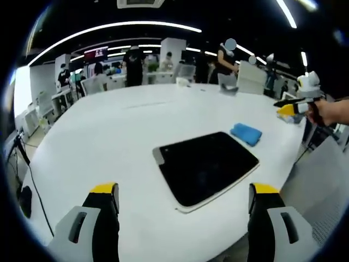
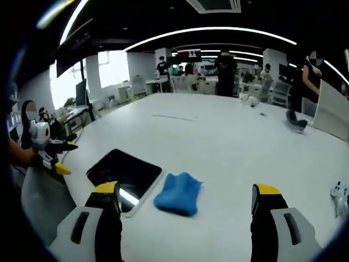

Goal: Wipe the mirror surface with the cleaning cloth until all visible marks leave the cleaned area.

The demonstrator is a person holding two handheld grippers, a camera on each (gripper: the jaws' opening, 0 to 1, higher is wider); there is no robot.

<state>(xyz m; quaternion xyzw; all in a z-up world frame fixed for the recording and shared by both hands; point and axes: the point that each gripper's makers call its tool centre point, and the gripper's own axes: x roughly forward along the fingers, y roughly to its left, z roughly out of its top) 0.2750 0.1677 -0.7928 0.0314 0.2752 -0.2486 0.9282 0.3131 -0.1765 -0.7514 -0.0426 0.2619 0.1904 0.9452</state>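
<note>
A dark rectangular mirror (image 1: 204, 166) with a pale rim lies flat on the white table (image 1: 109, 136). A blue cleaning cloth (image 1: 246, 133) sits crumpled just past its far right corner. My left gripper (image 1: 182, 199) hangs open above the near edge of the mirror, holding nothing. In the right gripper view the cloth (image 2: 178, 193) lies between the jaws, a little ahead, with the mirror (image 2: 124, 172) to its left. My right gripper (image 2: 185, 202) is open and empty. The other gripper (image 2: 52, 153) shows at the left edge, and the right gripper (image 1: 297, 103) appears at the far right of the left view.
The table (image 2: 229, 136) is large and white, with small objects (image 2: 297, 121) near its far end. A white item (image 2: 341, 196) lies at the right edge. Desks, monitors and several people stand in the office beyond.
</note>
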